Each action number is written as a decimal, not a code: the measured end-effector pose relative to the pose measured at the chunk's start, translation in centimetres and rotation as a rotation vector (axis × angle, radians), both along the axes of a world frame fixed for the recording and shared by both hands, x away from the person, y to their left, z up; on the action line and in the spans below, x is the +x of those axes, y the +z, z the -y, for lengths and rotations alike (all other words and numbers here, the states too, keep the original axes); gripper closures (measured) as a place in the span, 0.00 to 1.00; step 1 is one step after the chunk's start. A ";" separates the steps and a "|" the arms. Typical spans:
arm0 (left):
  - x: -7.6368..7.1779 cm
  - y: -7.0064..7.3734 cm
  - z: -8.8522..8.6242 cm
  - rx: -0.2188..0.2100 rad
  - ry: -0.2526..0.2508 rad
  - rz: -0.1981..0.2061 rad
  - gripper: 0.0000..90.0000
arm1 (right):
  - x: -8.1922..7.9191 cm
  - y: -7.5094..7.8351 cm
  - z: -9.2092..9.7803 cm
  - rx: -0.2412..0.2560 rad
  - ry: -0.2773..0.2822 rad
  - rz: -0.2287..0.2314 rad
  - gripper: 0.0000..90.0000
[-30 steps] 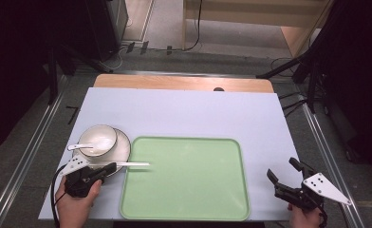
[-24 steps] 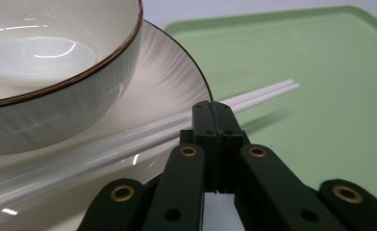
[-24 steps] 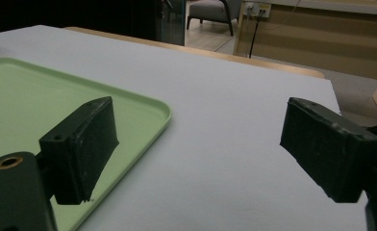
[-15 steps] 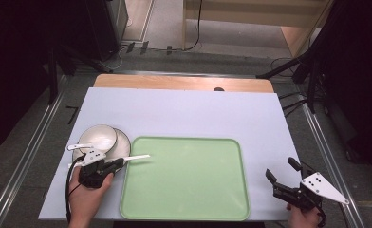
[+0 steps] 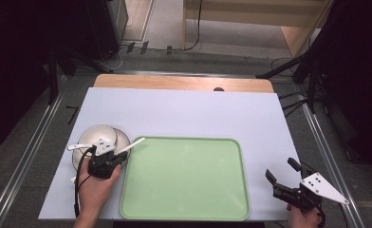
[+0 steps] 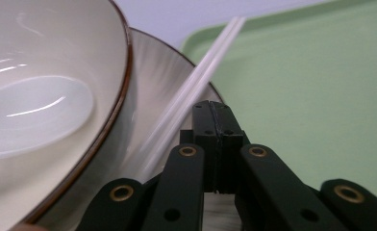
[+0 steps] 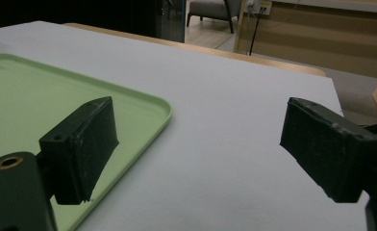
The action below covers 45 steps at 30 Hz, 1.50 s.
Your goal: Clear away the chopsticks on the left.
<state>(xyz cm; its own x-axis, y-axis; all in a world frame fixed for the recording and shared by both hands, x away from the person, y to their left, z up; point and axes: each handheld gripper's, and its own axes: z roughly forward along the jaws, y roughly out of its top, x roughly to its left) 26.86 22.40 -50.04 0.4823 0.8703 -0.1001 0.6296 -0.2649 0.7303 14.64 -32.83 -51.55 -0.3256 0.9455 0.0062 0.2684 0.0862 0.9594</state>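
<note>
A cream bowl (image 5: pixel 98 134) with a brown rim sits on a plate (image 5: pixel 123 140) at the table's left, and a white spoon (image 6: pixel 32 115) lies in it. My left gripper (image 5: pixel 119 153) is at the plate's near right edge. It is shut on white chopsticks (image 5: pixel 133 144) that slant up over the plate toward the green tray (image 5: pixel 189 190). In the left gripper view the chopsticks (image 6: pixel 196 82) run just left of the closed jaws. My right gripper (image 5: pixel 281 170) stands open over bare table, right of the tray, with nothing between its fingers.
The green tray (image 7: pixel 13 96) is bare and takes up the front middle of the white table top (image 5: pixel 189 114). A wooden strip (image 5: pixel 184 83) runs along the far edge. Dark stands and cables surround the table.
My left gripper has moved forward to the plate's edge, carrying the chopsticks. They have swung from level to slanting up and right. The right gripper has hardly moved.
</note>
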 end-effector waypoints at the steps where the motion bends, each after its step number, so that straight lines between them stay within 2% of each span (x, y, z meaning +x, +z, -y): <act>1: -0.3 0.3 -0.4 -0.026 -0.020 0.009 0.97 | 0.0 0.0 0.0 -0.001 0.001 -0.001 0.14; 4: -1.2 1.2 -2.0 -0.070 -0.068 0.004 0.87 | 0.0 0.0 0.0 -0.004 0.003 -0.001 0.14; 5: -1.5 1.3 -2.6 -0.076 -0.081 0.001 0.84 | 0.0 0.0 0.1 -0.005 0.006 -0.001 0.14; 8: -2.3 1.9 -4.3 -0.072 -0.097 -0.002 0.82 | 0.1 0.0 0.1 -0.005 0.009 -0.004 0.14; 13: -3.1 2.7 -6.2 -0.031 -0.092 0.035 0.84 | 0.2 -0.1 0.0 -0.011 0.016 -0.011 0.14; 16: -3.1 2.5 -6.8 0.005 -0.088 0.030 0.84 | 0.2 -0.1 -0.1 -0.011 0.020 -0.013 0.14; 18: -3.0 2.2 -6.9 0.029 -0.083 0.030 0.83 | 0.2 -0.1 -0.1 -0.014 0.021 -0.013 0.14; 23: -2.9 2.0 -6.8 0.048 -0.088 0.024 0.83 | 0.3 -0.1 -0.1 -0.012 0.022 -0.014 0.14; 25: -2.9 1.9 -6.6 0.068 -0.085 0.021 0.84 | 0.3 -0.1 -0.1 -0.012 0.021 -0.015 0.14; 31: -2.9 1.9 -6.6 0.072 -0.085 0.022 0.84 | 0.3 -0.2 0.0 -0.009 0.022 -0.019 0.14; 38: -3.0 1.9 -6.4 0.094 -0.112 0.017 0.86 | 0.3 -0.2 0.0 -0.009 0.021 -0.019 0.14; 45: -3.0 1.9 -6.5 0.107 -0.097 0.040 0.82 | 0.3 -0.2 0.0 -0.006 0.018 -0.020 0.14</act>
